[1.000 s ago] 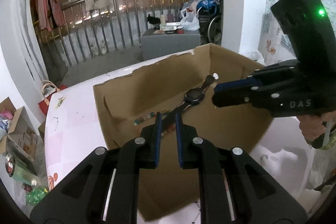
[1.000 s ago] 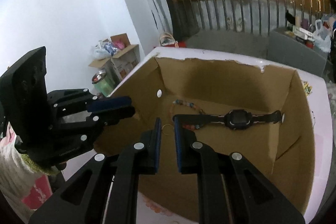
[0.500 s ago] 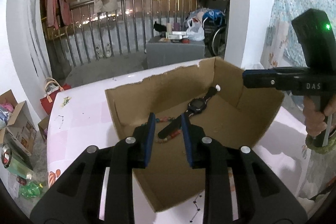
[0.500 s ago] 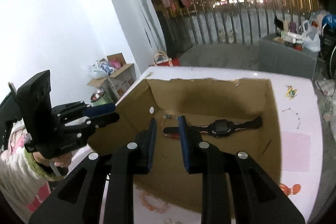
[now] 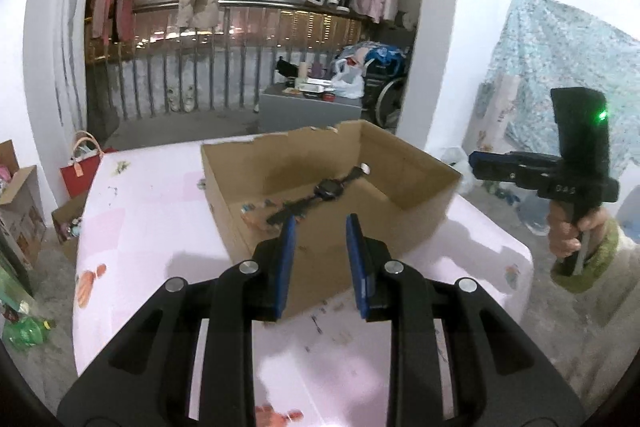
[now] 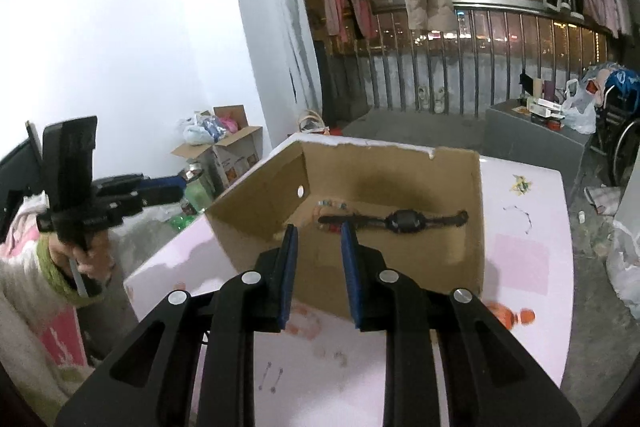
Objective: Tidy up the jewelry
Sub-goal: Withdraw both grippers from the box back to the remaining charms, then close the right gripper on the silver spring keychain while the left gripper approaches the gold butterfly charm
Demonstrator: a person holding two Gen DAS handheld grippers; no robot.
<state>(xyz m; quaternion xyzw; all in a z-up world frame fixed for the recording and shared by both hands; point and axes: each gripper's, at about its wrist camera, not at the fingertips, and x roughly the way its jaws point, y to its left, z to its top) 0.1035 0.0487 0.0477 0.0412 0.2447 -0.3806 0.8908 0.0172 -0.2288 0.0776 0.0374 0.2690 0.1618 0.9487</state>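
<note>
An open cardboard box (image 5: 416,203) (image 6: 476,235) stands on the pink table (image 5: 160,227). Inside lie a black wristwatch (image 5: 330,189) (image 6: 402,221) and a string of coloured beads (image 5: 256,211) (image 6: 332,203). My left gripper (image 5: 320,227) hovers before the box's near wall, open, with nothing between its blue pads. My right gripper (image 6: 318,233) hangs over the box's near edge, also open with nothing in it. Each gripper shows in the other's view, off to the side of the table: the right gripper (image 5: 476,163) and the left gripper (image 6: 176,189), both held in a hand.
A thin chain (image 6: 520,217) and a small yellow-green piece (image 6: 519,183) lie on the table right of the box; two small pins (image 6: 272,379) lie near its front. Cardboard boxes (image 6: 236,147) and bottles crowd the floor at left. A grey cabinet (image 5: 308,107) stands behind, before a railing.
Both grippers have pulled back out of the box and risen a little, so the box now sits farther ahead. The gaps between both pairs of pads have widened slightly.
</note>
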